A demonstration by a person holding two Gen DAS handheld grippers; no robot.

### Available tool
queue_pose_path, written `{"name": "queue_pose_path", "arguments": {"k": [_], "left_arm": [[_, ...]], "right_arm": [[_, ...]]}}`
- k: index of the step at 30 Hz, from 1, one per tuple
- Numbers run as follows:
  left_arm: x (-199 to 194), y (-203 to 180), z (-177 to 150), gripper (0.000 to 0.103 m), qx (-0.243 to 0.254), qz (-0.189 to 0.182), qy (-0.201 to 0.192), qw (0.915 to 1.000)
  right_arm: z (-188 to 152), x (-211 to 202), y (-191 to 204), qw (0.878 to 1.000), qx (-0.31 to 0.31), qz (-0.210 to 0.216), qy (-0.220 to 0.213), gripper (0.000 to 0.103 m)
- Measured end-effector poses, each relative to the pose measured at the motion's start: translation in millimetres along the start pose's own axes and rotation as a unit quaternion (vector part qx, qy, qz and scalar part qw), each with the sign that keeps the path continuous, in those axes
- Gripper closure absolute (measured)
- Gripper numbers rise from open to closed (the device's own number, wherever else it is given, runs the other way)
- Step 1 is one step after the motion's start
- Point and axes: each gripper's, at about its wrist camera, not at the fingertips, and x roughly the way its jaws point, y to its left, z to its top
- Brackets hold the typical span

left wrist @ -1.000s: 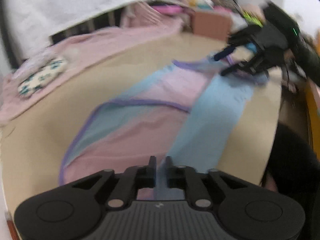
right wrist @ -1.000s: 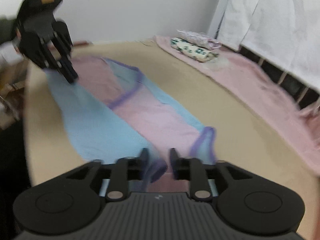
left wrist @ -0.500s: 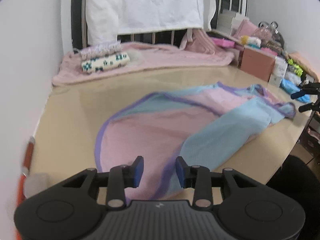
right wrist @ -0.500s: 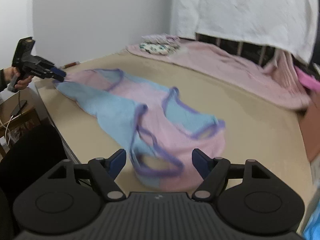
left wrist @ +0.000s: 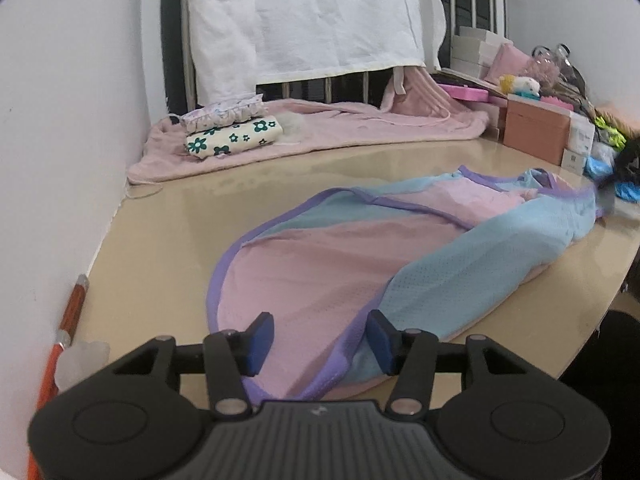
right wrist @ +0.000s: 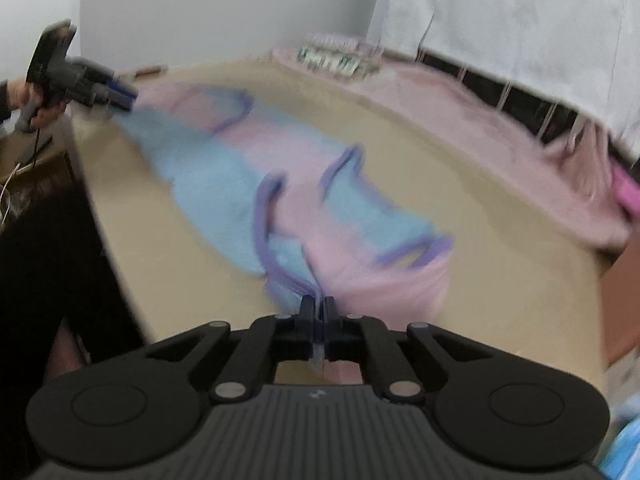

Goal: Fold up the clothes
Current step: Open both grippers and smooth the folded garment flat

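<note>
A pink and light-blue garment with purple trim [left wrist: 360, 248] lies lengthwise on the beige table [left wrist: 168, 240], one blue side folded over the pink. My left gripper [left wrist: 320, 338] is open, its blue pads on either side of the garment's hem end, just above the cloth. In the right wrist view the garment [right wrist: 280, 184] stretches away and my right gripper [right wrist: 319, 312] is shut on its purple-trimmed shoulder end. The left gripper also shows in the right wrist view [right wrist: 120, 94] at the garment's far end.
A pink blanket [left wrist: 340, 128] with folded cloths [left wrist: 232, 138] lies along the table's far edge under a white sheet [left wrist: 304, 20]. Boxes and clutter [left wrist: 536, 132] stand at the right. An orange stick [left wrist: 68, 320] lies by the left wall. The table's front edge is close.
My left gripper has opened wider over the hem end. My right gripper, open half a second ago, has moved in and shut on the garment's shoulder end.
</note>
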Motion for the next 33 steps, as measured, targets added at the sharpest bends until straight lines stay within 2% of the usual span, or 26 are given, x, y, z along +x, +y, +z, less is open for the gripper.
{"name": "queue_pose_path", "arguments": {"k": [1,3,4,5,8,10,12,14,16,18,20,22,24,25,26,29,30,33], "left_arm": [[0,0,0,0.052,-0.001,0.001,0.000,1.0000],[0,1,-1,0.052,-0.006,0.001,-0.002,1.0000],[0,2,-2,0.052,-0.008,0.003,-0.003,1.0000],[0,2,-2,0.052,-0.010,0.006,-0.004,0.9999],[-1,2,2,0.053,-0.015,0.024,0.004,0.9996],[-8,-2,8,0.061,-0.019,0.029,-0.004,0.9994],[-18,-7,16,0.062,-0.022,0.023,-0.027,0.9991],[-22,-20,21,0.059,-0.011,-0.012,-0.046,0.9988],[-21,-34,26,0.059,0.005,-0.046,-0.053,0.9975],[-10,-44,24,0.059,0.020,-0.046,-0.039,0.9980],[2,-47,19,0.060,0.017,-0.043,-0.016,0.9988],[10,-43,13,0.060,0.003,-0.039,-0.001,0.9992],[12,-41,7,0.059,-0.002,-0.034,-0.005,0.9994],[12,-40,4,0.059,-0.002,-0.032,-0.010,0.9994],[11,-40,3,0.058,-0.002,-0.032,-0.013,0.9994],[11,-40,2,0.058,-0.001,-0.031,-0.013,0.9994],[11,-39,3,0.058,-0.001,-0.030,-0.012,0.9995],[11,-40,3,0.056,0.004,-0.030,-0.014,0.9995]], "right_arm": [[5,3,-6,1.000,-0.007,-0.012,0.009,0.098],[16,10,-17,0.999,-0.022,-0.035,0.027,0.087],[22,14,-23,0.998,-0.029,-0.047,0.036,0.072],[25,17,-26,0.997,-0.034,-0.063,0.041,0.066],[27,17,-20,0.991,-0.027,-0.128,0.026,0.066],[25,-6,-4,0.995,-0.018,-0.093,-0.033,0.065],[19,-22,15,0.997,-0.012,-0.035,-0.062,0.065],[10,-22,34,0.999,-0.002,0.003,-0.045,0.065],[-2,-9,43,0.999,0.030,0.011,-0.032,0.064],[-16,1,42,0.995,0.083,0.023,-0.041,0.064],[-28,9,34,0.986,0.153,0.033,-0.063,0.064],[-38,15,25,0.974,0.210,0.024,-0.081,0.064],[-41,18,22,0.969,0.227,0.014,-0.100,0.066],[-42,19,21,0.967,0.229,0.011,-0.110,0.076],[-42,21,21,0.965,0.231,0.007,-0.120,0.096],[-43,19,12,0.962,0.246,0.003,-0.118,0.099],[-45,14,5,0.957,0.265,0.009,-0.120,0.099],[-53,-22,-25,0.926,0.343,0.016,-0.158,0.103]]}}
